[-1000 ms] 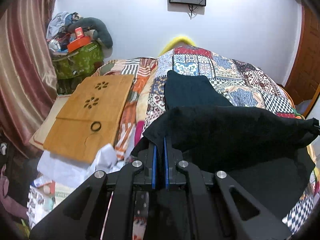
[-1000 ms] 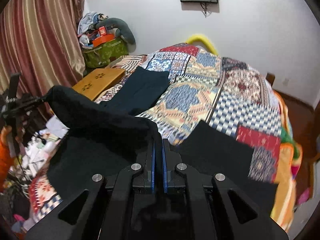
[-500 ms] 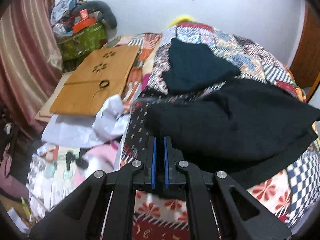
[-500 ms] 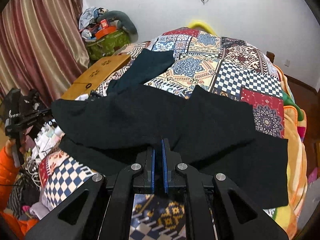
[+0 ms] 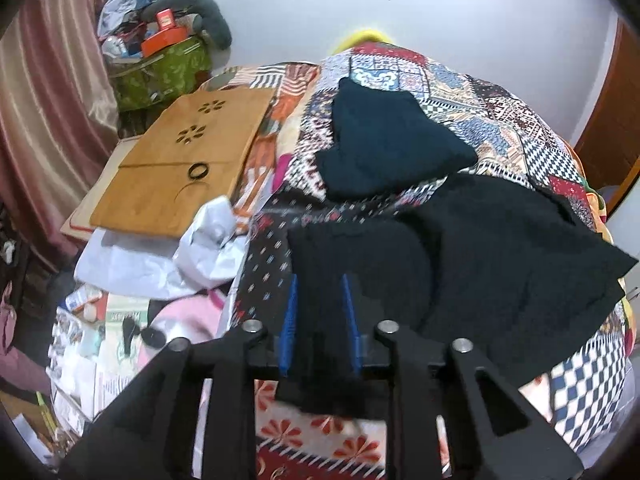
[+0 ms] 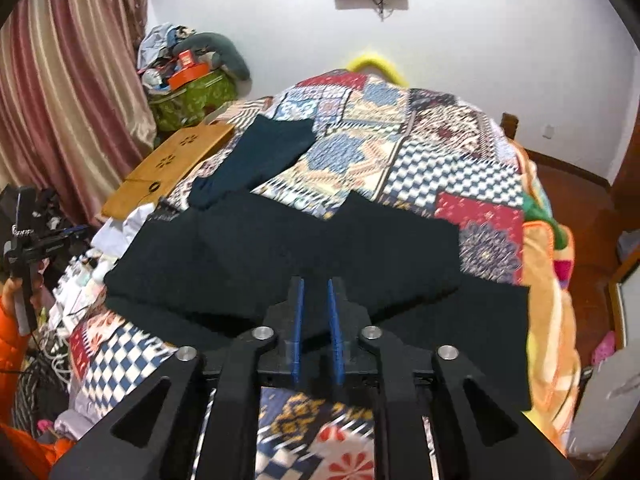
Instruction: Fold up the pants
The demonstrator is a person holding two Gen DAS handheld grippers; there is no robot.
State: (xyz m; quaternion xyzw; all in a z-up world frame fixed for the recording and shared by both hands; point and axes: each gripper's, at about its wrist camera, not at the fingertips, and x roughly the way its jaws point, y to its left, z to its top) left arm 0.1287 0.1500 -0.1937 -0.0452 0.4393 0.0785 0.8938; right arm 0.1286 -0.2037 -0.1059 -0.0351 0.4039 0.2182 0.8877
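Note:
Black pants (image 5: 480, 264) lie folded over on the patchwork bed, also in the right wrist view (image 6: 320, 248). My left gripper (image 5: 319, 292) is open, its blue pads apart, with the pants' near left edge lying between them. My right gripper (image 6: 315, 292) is open, its pads apart over the pants' near edge. A second dark teal folded garment (image 5: 384, 144) lies farther back on the bed; it also shows in the right wrist view (image 6: 264, 156).
A wooden lap table (image 5: 188, 160) lies left of the bed. White cloth (image 5: 168, 256) and clutter cover the floor at left. A green bag (image 5: 160, 72) stands by the curtain. The other gripper and an orange sleeve (image 6: 20, 264) show at far left.
Both grippers lowered the lifted pants edge onto the bed, making a fold, then opened and let go. The pants now lie flat.

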